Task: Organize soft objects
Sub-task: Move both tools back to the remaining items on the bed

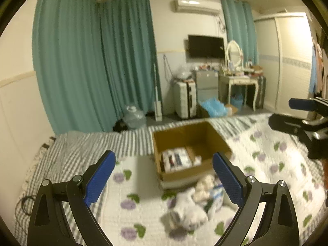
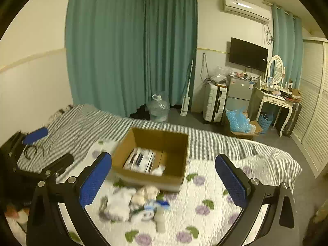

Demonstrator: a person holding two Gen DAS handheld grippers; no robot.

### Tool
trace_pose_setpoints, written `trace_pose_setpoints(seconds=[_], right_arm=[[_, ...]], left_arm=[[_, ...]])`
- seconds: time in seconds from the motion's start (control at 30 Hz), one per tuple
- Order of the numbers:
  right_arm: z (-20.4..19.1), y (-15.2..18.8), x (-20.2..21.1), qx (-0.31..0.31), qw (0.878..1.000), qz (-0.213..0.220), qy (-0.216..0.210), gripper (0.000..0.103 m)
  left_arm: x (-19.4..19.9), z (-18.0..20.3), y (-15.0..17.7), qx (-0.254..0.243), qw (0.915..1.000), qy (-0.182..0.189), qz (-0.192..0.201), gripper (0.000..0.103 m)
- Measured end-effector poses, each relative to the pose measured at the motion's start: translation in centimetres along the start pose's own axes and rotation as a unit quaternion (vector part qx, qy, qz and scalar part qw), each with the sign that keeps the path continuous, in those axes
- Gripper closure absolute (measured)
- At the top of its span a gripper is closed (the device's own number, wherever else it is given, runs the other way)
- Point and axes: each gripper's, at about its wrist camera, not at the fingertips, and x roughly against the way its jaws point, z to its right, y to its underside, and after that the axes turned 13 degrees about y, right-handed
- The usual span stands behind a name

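A pile of soft objects (image 1: 194, 203), white cloths and a cream plush toy, lies on the flowered quilt in front of an open cardboard box (image 1: 188, 149). The pile also shows in the right wrist view (image 2: 135, 203), with the box (image 2: 151, 157) behind it. The box holds a flat printed package (image 2: 139, 160) and a small white item. My left gripper (image 1: 164, 176) is open and empty above the quilt, left of the pile. My right gripper (image 2: 164, 180) is open and empty above the pile. Each gripper shows at the edge of the other's view, the right gripper (image 1: 297, 112) and the left gripper (image 2: 41, 143).
The bed has a grey striped sheet (image 2: 215, 143) beyond the box. A water jug (image 2: 158, 106), suitcase (image 2: 214, 102), small fridge, dressing table (image 2: 274, 100) and a box of blue plastic stand on the floor past the bed. Teal curtains hang behind.
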Motion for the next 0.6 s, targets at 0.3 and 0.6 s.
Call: trace_pose_setpoints(seconds=[0.3, 0.6], right_arm=[[-1.4, 8.9, -3.5, 0.014, 0.998, -0.062, -0.001, 0.001], [-0.6, 15.3, -11.6, -0.004, 0.99, -0.143, -0.002, 0.001]], left_arm=[[-4.6, -0.1, 7.9, 0.044, 0.995, 0.034, -0.083, 0.006], [-10.4, 1.9, 14.6, 0.002, 0.9897, 0.018, -0.142, 0.006]])
